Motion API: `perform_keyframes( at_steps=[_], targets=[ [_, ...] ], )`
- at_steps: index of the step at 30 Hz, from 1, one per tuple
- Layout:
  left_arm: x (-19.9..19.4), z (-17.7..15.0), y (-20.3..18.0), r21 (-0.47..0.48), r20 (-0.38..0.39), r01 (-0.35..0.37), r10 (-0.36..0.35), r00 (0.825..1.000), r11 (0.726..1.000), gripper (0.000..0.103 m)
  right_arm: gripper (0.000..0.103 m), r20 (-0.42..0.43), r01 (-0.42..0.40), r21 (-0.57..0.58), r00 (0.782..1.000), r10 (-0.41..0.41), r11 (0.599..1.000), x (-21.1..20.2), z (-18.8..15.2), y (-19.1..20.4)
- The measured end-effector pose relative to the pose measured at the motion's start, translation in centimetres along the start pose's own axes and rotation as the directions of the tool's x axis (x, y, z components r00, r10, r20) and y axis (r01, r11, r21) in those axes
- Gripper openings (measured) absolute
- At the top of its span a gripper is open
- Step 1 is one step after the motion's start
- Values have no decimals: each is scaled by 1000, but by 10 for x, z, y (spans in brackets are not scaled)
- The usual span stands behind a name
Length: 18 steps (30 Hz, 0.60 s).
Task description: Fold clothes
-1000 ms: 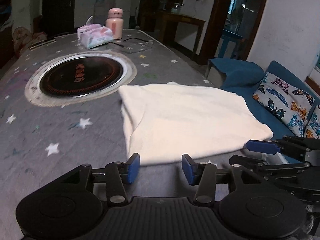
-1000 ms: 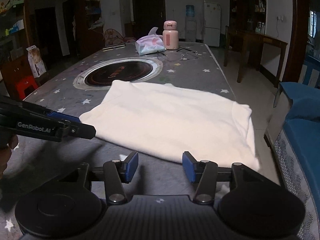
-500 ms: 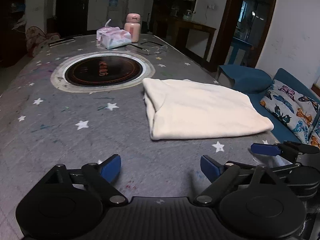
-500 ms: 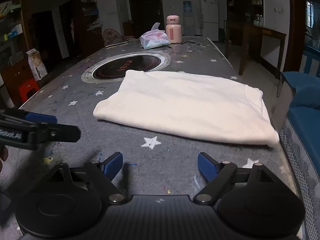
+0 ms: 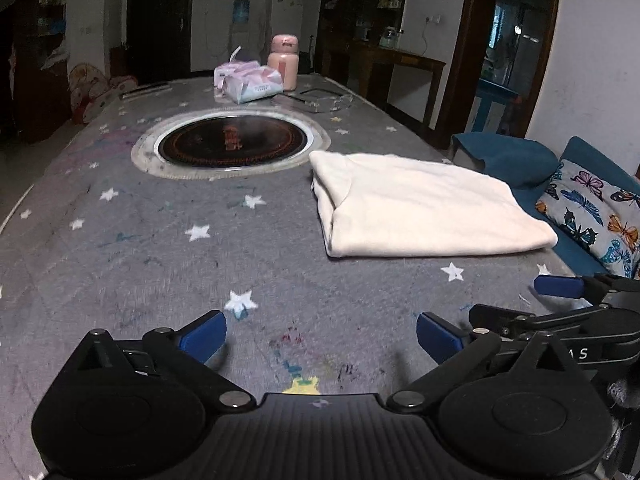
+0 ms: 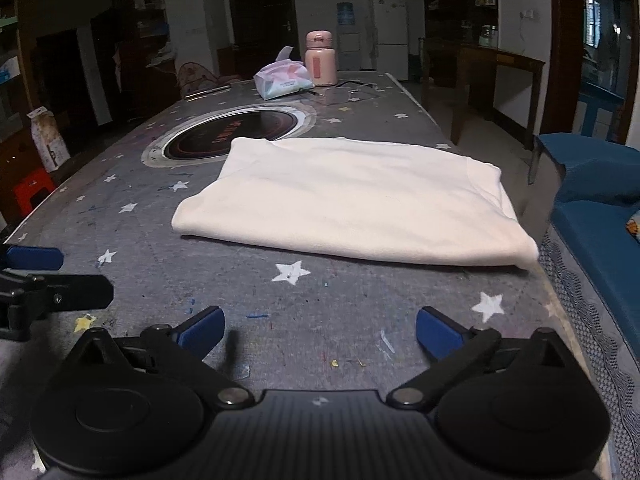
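The left hand-held gripper (image 5: 321,334) and right hand-held gripper (image 6: 320,330) tilt downward side by side, jaws opening, nothing between them.

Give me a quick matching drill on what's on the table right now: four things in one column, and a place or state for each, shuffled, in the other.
Things:
1. cream garment
2. pink bottle
3. tissue pack
4. round cooktop

Places or states:
A. sunk flush into the table's middle
B. folded flat near the table's right edge
C. upright at the far end
D. lying beside the bottle, a tissue sticking out

Pairs: 1-B, 2-C, 3-D, 4-A
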<state>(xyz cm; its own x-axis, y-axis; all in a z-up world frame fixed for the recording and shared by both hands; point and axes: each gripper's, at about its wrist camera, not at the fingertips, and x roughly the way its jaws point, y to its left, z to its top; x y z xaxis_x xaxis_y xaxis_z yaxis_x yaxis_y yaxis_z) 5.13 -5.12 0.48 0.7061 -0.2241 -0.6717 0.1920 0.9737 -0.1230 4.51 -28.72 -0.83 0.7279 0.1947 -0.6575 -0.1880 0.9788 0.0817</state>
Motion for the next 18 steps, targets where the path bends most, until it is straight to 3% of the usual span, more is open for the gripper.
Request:
perform_keyframes(
  at_steps=[18],
  targets=[
    [-6,-12,-2,-13,-12,-44,44,999,999,103,103,-6,82,17,997,-82,997,3,-6,-2]
  ],
)
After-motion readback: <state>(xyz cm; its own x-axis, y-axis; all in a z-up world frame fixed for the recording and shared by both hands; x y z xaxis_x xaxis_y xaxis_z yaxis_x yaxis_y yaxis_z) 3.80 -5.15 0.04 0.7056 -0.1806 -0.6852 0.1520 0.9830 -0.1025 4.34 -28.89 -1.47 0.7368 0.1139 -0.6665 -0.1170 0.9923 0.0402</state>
